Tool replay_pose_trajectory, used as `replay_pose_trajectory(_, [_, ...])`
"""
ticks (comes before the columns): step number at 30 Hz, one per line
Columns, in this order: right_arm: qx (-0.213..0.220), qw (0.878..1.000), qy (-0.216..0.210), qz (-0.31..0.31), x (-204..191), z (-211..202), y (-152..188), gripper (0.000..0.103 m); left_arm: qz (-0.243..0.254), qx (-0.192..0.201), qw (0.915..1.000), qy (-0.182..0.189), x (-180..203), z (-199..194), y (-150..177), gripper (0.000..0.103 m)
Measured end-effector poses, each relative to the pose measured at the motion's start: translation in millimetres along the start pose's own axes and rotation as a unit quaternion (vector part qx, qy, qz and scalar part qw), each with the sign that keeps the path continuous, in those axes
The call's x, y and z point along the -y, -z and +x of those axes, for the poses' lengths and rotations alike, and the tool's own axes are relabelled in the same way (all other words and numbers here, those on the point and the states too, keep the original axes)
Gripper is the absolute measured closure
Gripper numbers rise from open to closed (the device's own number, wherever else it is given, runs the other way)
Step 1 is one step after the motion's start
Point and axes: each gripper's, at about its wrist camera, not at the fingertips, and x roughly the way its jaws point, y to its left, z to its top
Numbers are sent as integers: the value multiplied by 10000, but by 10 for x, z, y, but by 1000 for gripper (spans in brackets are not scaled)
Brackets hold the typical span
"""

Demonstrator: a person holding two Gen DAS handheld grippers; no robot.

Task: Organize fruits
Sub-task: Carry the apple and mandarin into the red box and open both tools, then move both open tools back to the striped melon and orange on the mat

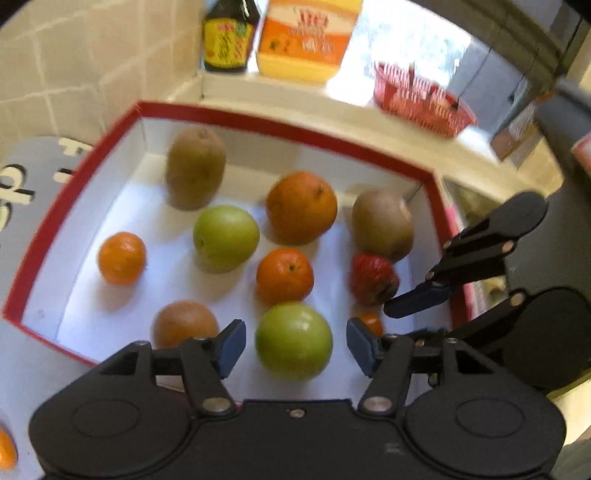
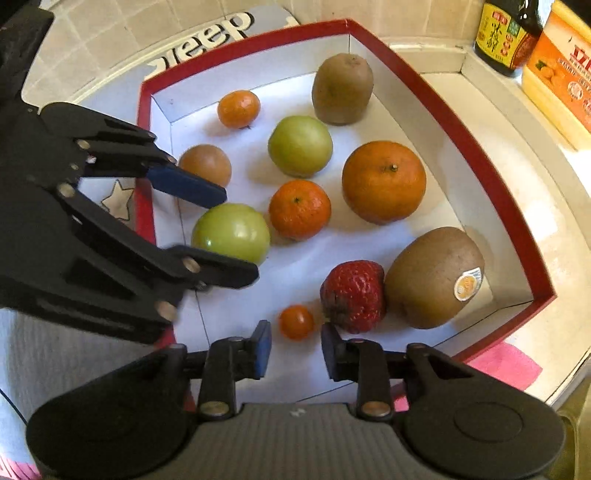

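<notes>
A red-rimmed white box (image 1: 258, 123) (image 2: 461, 122) holds several fruits. My left gripper (image 1: 295, 347) is open, its pads either side of a green apple (image 1: 293, 339) (image 2: 231, 232), empty. My right gripper (image 2: 295, 352) is open and empty just in front of a small cherry tomato (image 2: 296, 321) (image 1: 372, 323), beside a strawberry (image 2: 352, 295) (image 1: 373, 278). Also in the box are a big orange (image 2: 384, 181), two mandarins (image 2: 299, 208) (image 2: 238, 108), a second green apple (image 2: 300, 145), two kiwis (image 2: 436, 277) (image 2: 342, 93) and a brown round fruit (image 2: 205, 165).
A dark sauce bottle (image 1: 229, 33) and an orange carton (image 1: 306, 37) stand on the ledge behind the box. A red plastic basket (image 1: 421, 98) sits at the back right. A grey printed mat (image 2: 207, 48) lies under the box. Another orange fruit (image 1: 5, 450) lies outside at lower left.
</notes>
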Motion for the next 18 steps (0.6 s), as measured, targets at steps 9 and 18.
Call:
replay_pose_trajectory(9, [523,9975,263,392,198,-516,107,61,-1393,1381,9805,-146,-552,-1083,473,29])
replay_pose_trajectory(18, [1299,9908,-88,375,-93,-1001,-189,56,-2385,2611,9238,-1469,-1021,-2377,1230,30])
